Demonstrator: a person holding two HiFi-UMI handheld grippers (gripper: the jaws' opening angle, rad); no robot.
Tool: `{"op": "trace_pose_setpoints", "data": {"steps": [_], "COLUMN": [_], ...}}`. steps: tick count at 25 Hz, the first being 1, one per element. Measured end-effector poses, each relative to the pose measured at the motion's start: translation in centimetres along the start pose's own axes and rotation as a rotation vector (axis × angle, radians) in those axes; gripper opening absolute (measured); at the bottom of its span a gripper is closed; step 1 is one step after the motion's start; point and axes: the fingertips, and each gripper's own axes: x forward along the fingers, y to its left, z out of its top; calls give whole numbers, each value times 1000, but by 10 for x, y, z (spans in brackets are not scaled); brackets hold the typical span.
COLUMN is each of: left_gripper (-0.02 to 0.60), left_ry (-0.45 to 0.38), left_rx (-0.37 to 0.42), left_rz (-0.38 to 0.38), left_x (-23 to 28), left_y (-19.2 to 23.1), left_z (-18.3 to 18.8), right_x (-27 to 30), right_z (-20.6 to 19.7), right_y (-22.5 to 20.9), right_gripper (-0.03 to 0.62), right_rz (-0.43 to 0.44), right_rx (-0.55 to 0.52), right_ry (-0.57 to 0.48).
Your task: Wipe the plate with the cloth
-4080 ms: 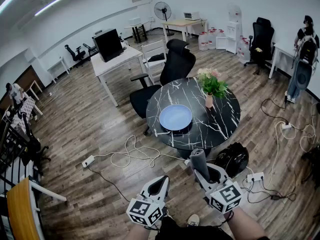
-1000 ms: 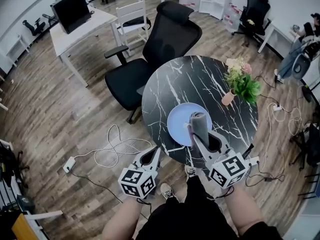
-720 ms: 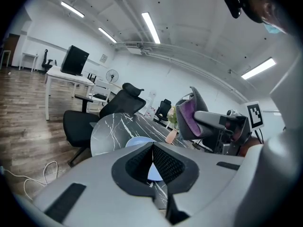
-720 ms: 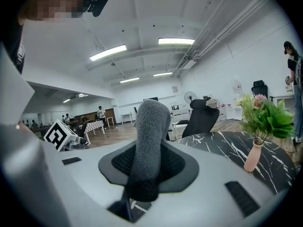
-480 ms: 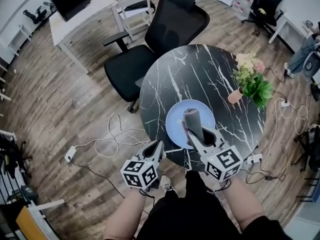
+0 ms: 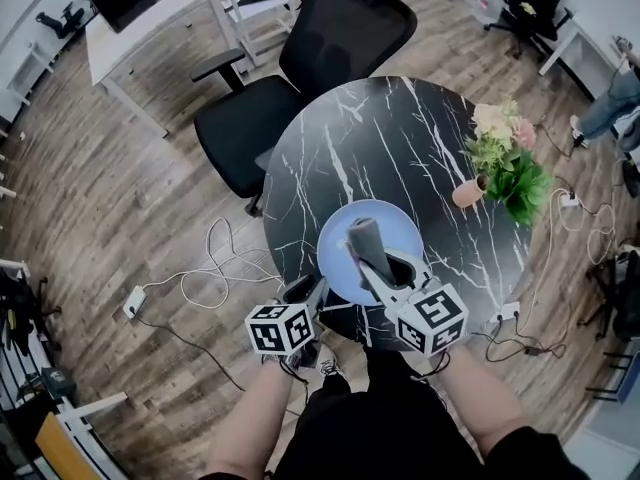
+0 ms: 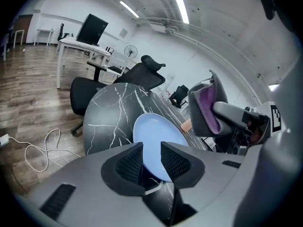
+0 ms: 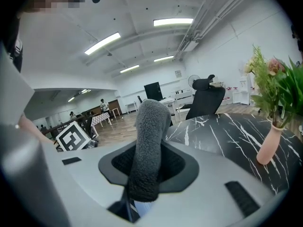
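Note:
A light blue plate (image 6: pixel 398 228) lies on the near part of a round black marble table (image 6: pixel 330 158). My right gripper (image 6: pixel 373 261) is shut on a rolled grey cloth (image 6: pixel 362 236), which stands up over the plate. In the right gripper view the cloth (image 8: pixel 149 126) fills the gap between the jaws of that gripper (image 8: pixel 145 170). My left gripper (image 6: pixel 308 291) hovers at the plate's near left edge. Its jaws have just been opening and now stand apart with nothing pressed between them. Through that gap in the left gripper (image 7: pixel 151 159) the plate (image 7: pixel 154 136) shows just ahead.
A pink vase of flowers (image 6: pixel 470 193) stands on the table's right side. A black office chair (image 6: pixel 300 78) sits behind the table. White cables and a power strip (image 6: pixel 205 268) lie on the wood floor to the left, more cables (image 6: pixel 520 328) to the right.
Both grippers have come down and forward to the table. The cloth now sits lower over the plate. The left jaws, shut before, have opened.

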Motion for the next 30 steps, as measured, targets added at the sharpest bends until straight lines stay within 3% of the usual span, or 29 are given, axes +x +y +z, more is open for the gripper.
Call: {"op": "trace_pose_setpoints", "data": {"steps": [13,30], "left_gripper": [133,107], "left_ry": [111,161], "left_rx": [-102,-124], "left_rz": [63,118], "left_x": [47,72], "left_y": [31,36], "left_z": [-23,-28], "right_x": [29,56], "right_z": [-58,-129], "right_y": [-26,-29], "right_gripper": [118,118], "right_rz": [2,23], "right_rx": [28,78], "right_ry": [175,433]}}
